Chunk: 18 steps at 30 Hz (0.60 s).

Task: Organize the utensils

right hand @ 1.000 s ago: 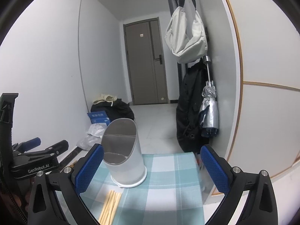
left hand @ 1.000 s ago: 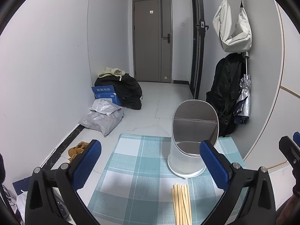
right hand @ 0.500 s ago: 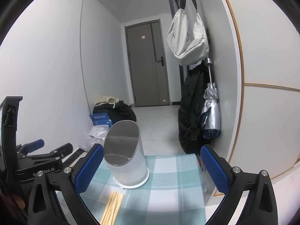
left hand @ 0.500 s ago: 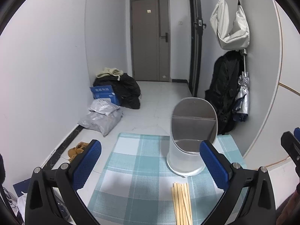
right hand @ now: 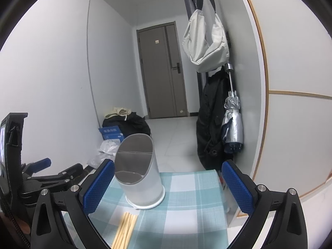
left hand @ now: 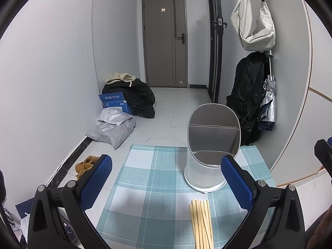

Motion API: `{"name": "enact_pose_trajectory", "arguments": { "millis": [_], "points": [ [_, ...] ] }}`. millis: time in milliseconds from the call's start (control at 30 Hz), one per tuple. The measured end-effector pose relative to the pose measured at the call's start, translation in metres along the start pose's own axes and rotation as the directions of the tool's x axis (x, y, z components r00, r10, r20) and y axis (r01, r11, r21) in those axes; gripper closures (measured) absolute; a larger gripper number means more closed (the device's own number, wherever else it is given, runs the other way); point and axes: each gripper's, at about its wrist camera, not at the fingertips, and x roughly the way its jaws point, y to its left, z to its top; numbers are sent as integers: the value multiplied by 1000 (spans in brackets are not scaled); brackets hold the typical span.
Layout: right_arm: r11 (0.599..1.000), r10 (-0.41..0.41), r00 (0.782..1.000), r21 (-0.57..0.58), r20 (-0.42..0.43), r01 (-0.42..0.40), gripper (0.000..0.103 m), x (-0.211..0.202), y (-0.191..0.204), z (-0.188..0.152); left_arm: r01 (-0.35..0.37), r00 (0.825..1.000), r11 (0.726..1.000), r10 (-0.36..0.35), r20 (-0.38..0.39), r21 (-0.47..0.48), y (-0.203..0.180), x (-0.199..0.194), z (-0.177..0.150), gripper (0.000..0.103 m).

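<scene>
Chopsticks (left hand: 200, 222) flat on checked bench cloth (left hand: 153, 178), below and between left gripper (left hand: 166, 178) jaws — untouched. Holder (left hand: 209, 145) upright beyond. Right gripper (right hand: 168, 184) jaws apart too — empty.

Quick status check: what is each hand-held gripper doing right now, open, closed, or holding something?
Left hand-held gripper: open, holding nothing.
Right hand-held gripper: open, holding nothing.

Left gripper (left hand: 166, 183), right gripper (right hand: 168, 184) — fingers spread wide, holding nothing.

one holder (left hand: 209, 166), several chopsticks (left hand: 201, 222)
</scene>
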Motion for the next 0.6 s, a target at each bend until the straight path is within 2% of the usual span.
{"name": "enact_pose_trajectory", "arguments": {
  "millis": [400,600],
  "points": [
    [1000,0,1000,0,-10,0,0,1,0,0,-5,1000,1000,5,-5,1,1,-1,0,1],
    [999,37,999,25,-37,-36,0,6,-3,-1,7,1000,1000,-7,-15,-18,5,-1,-1,1]
  ]
}}
